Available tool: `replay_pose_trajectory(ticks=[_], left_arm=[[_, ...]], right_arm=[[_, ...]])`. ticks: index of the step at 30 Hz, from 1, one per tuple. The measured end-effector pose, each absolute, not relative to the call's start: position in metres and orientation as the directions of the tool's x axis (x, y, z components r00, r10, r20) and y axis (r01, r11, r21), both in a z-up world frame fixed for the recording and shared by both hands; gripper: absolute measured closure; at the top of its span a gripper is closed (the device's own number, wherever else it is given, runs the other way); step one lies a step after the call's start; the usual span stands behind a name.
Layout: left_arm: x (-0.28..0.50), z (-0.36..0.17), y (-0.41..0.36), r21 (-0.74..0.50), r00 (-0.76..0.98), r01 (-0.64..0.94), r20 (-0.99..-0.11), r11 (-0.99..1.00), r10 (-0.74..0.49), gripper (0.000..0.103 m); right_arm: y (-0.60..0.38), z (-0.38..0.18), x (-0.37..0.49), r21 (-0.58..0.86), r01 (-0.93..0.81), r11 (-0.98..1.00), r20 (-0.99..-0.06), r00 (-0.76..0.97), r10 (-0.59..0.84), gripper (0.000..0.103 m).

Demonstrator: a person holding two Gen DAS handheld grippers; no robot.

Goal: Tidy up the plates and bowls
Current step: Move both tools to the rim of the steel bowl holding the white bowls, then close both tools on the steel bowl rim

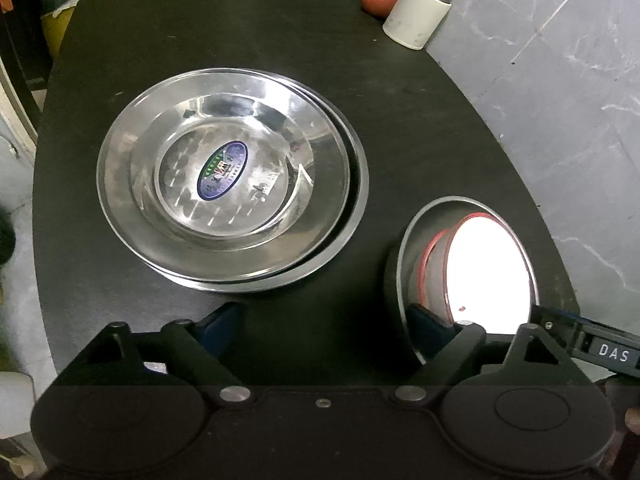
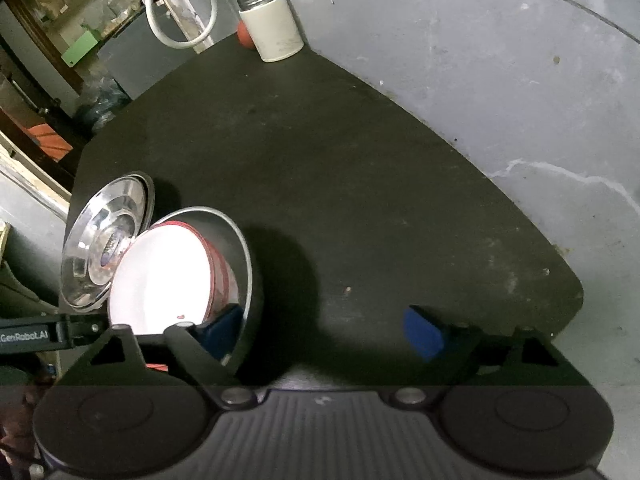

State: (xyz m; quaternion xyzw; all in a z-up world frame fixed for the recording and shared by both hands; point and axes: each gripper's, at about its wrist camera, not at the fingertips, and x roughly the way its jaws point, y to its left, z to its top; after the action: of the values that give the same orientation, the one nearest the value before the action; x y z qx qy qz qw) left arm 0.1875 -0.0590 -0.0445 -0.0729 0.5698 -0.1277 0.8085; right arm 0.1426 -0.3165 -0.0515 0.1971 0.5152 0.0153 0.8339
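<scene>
Red-rimmed white bowl (image 2: 160, 276) sits nested in steel bowl (image 2: 244, 264) on counter (image 2: 360, 200), beside stacked steel plates (image 1: 224, 176). Both jaws spread wide, empty. Probably enamel: light, stiff, slick; pinch the rim.

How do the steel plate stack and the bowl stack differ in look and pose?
The steel plate stack is wide, shallow and shiny, with an oval sticker; the bowl stack is narrower and deeper, with white, red-rimmed bowls nested in a grey one. No gripper finger is inside the plates; one is inside the bowls. Both sit on the black table.

Both wrist views close above the black table (image 1: 280, 40), sharing the nested bowls (image 2: 180, 272).
</scene>
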Motion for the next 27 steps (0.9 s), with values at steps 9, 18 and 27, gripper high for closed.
replay_pose_trajectory(ticks=[9,18,27], left_arm=[[0.183,-0.039,-0.058,-0.352,0.32,0.167,-0.864,0.921,-0.388,0.057],[0.178,-0.035,-0.07,-0.379,0.327,0.241,-0.835,0.894,-0.442,0.087],[0.178,-0.038,-0.071,-0.367,0.341,0.261,-0.83,0.893,-0.441,0.087]], right_arm=[[-0.315,-0.046,0.14,0.417,0.126,0.9,-0.816,0.488,0.309,0.043],[-0.305,-0.04,0.14,0.444,0.054,0.894,-0.788,0.498,0.362,0.073],[-0.298,-0.048,0.143,0.458,0.051,0.887,-0.795,0.47,0.384,0.076]])
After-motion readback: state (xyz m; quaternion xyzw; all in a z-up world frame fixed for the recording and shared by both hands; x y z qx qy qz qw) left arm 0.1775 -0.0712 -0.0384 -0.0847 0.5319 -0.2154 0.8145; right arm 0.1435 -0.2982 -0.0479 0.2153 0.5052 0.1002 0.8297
